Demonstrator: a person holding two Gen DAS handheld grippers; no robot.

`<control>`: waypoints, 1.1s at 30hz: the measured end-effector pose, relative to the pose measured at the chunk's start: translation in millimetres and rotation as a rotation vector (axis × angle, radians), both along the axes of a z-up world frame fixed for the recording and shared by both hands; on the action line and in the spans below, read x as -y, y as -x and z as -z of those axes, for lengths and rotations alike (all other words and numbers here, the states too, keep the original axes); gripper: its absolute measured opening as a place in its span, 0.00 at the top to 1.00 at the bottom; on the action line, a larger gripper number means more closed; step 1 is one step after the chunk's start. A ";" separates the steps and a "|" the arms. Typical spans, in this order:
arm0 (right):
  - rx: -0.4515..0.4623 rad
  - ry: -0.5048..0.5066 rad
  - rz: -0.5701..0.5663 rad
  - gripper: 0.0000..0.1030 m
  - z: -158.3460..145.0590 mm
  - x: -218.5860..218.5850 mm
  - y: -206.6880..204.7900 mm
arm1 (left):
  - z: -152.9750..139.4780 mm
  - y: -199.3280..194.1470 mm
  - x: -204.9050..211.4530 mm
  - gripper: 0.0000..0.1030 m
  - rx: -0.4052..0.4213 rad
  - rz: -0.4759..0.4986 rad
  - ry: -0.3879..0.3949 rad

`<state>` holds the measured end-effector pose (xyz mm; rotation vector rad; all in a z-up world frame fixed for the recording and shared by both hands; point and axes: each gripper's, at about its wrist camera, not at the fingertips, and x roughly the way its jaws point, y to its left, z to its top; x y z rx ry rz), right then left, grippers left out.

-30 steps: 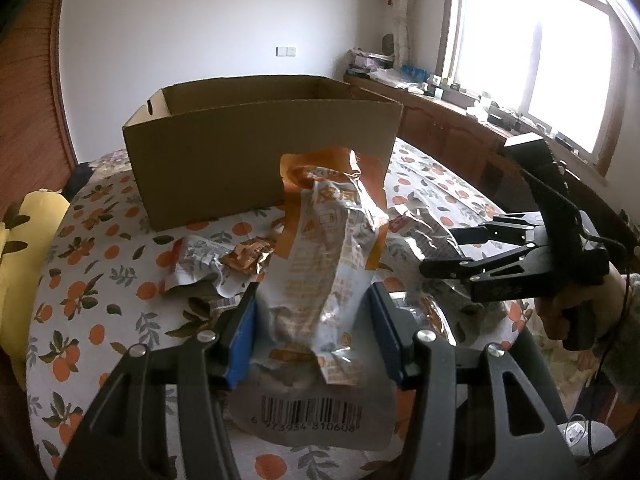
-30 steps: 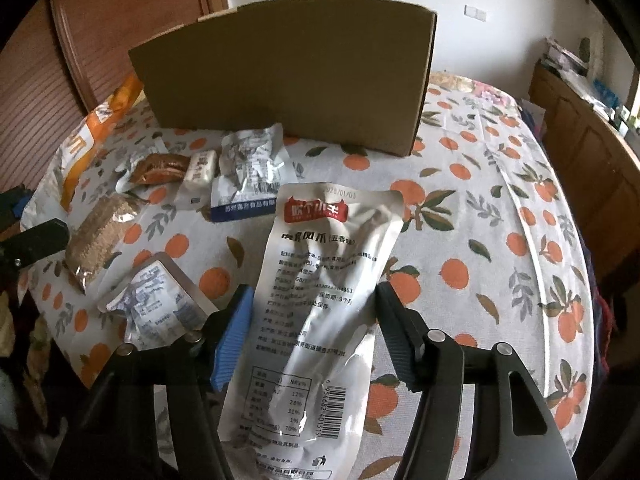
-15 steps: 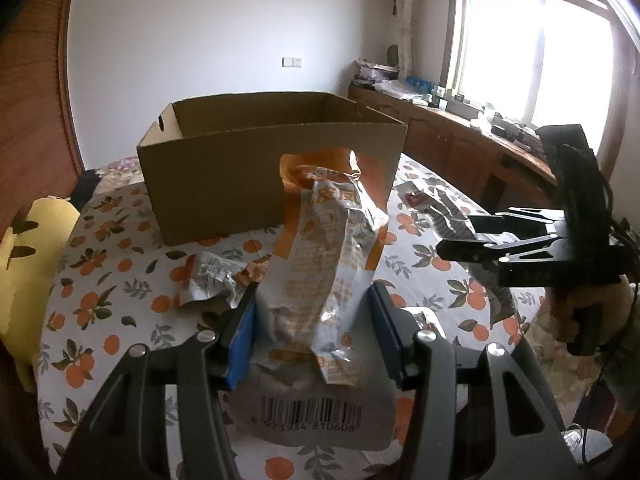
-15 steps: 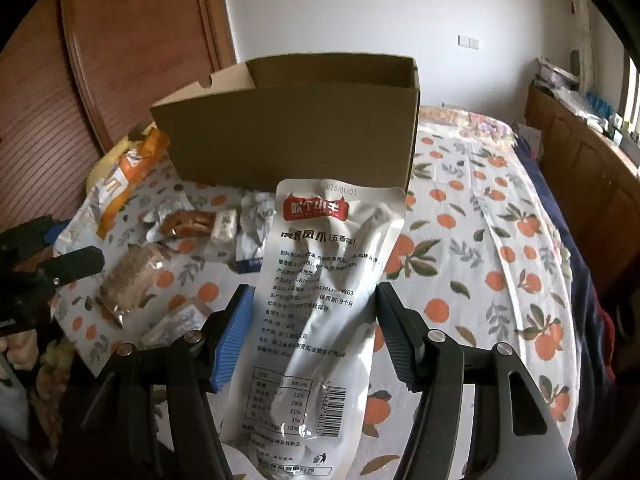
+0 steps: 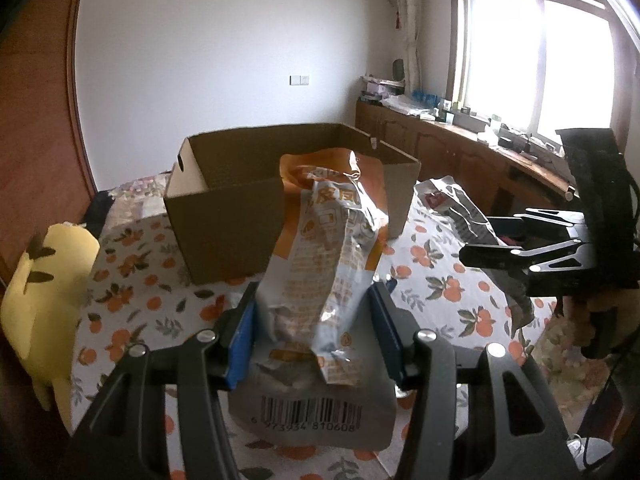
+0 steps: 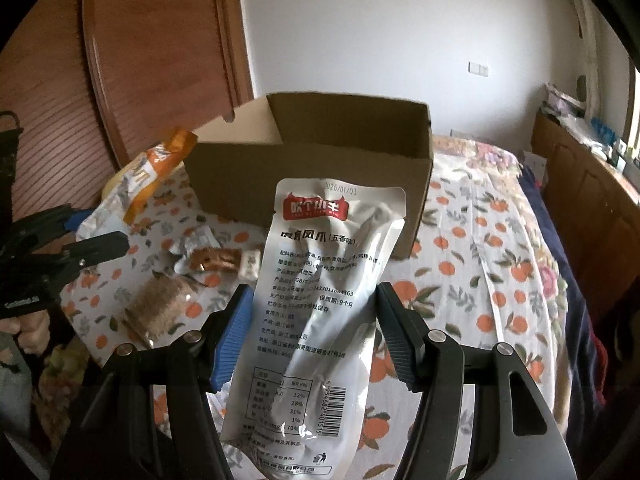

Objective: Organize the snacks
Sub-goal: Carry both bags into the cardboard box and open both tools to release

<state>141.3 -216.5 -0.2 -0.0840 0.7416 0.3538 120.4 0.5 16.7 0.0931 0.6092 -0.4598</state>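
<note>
We've got a snack in each gripper: the left gripper (image 5: 312,336) has its jaws clamped on a crinkled orange-and-silver pouch (image 5: 328,264), and the right gripper (image 6: 312,332) is squeezing a silver pouch with a red label (image 6: 320,280). Both are held up off the orange-print tablecloth (image 6: 488,248), in front of the open cardboard box (image 6: 320,160). A few small wrapped snacks (image 6: 216,260) lie on the cloth just beside the box.
</note>
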 end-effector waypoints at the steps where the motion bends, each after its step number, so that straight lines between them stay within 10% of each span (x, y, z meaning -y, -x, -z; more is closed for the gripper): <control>1: 0.006 0.000 -0.004 0.38 -3.3 -0.7 -0.7 | -2.8 -1.7 -0.4 0.49 0.006 -0.001 0.000; 33: 0.138 -0.034 -0.066 0.38 -63.0 -26.5 -154.4 | -36.0 -182.0 16.0 0.48 0.043 -0.024 -0.007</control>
